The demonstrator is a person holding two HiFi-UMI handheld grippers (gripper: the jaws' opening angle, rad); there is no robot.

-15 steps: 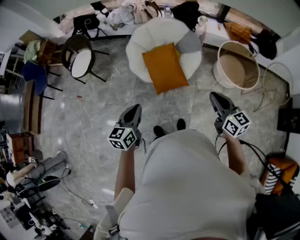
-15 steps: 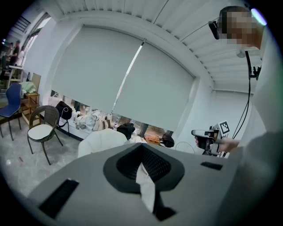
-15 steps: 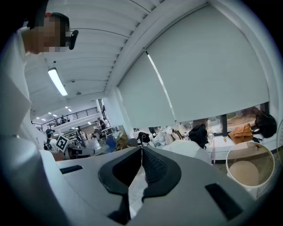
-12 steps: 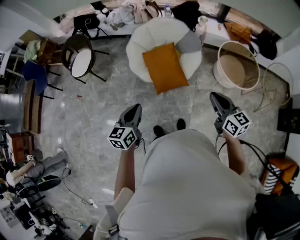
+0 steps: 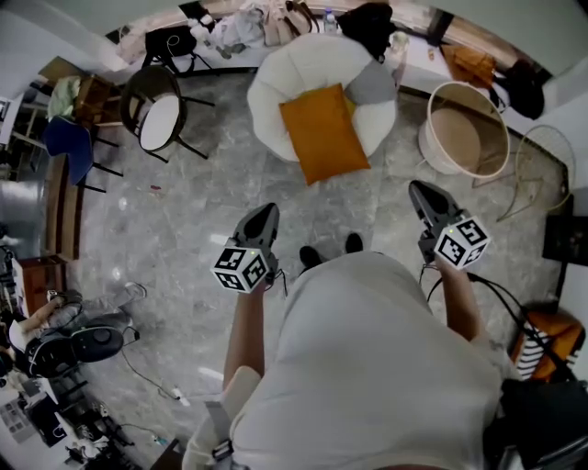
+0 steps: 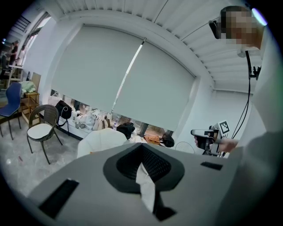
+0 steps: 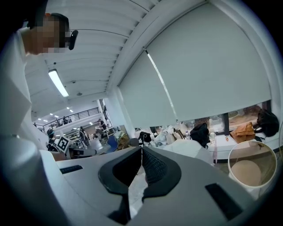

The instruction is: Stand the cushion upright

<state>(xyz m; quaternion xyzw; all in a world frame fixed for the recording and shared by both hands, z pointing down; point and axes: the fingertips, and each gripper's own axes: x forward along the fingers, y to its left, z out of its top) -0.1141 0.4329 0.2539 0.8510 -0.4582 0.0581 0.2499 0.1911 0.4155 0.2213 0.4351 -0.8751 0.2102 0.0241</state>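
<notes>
An orange cushion [image 5: 322, 132] lies flat on the seat of a round white armchair [image 5: 276, 78], one corner hanging over the chair's front edge. Behind it on the chair rests a grey cushion [image 5: 371, 83]. My left gripper [image 5: 267, 212] is held above the floor, well short of the chair, its jaws shut with nothing in them. My right gripper [image 5: 420, 191] hovers to the right at the same distance, also shut and empty. In the left gripper view the white armchair [image 6: 99, 140] shows just over the gripper body, and the right gripper [image 6: 201, 133] appears at the right.
A round wicker-backed chair [image 5: 156, 115] stands to the left of the armchair. A large round basket [image 5: 464, 128] and a wire hoop stand [image 5: 542, 165] are to the right. Bags and clutter [image 5: 257, 23] line the window ledge. Cables and gear [image 5: 83, 344] lie at lower left.
Both grippers have stayed where they were. A person at the lower left edge has shifted position on the floor.
</notes>
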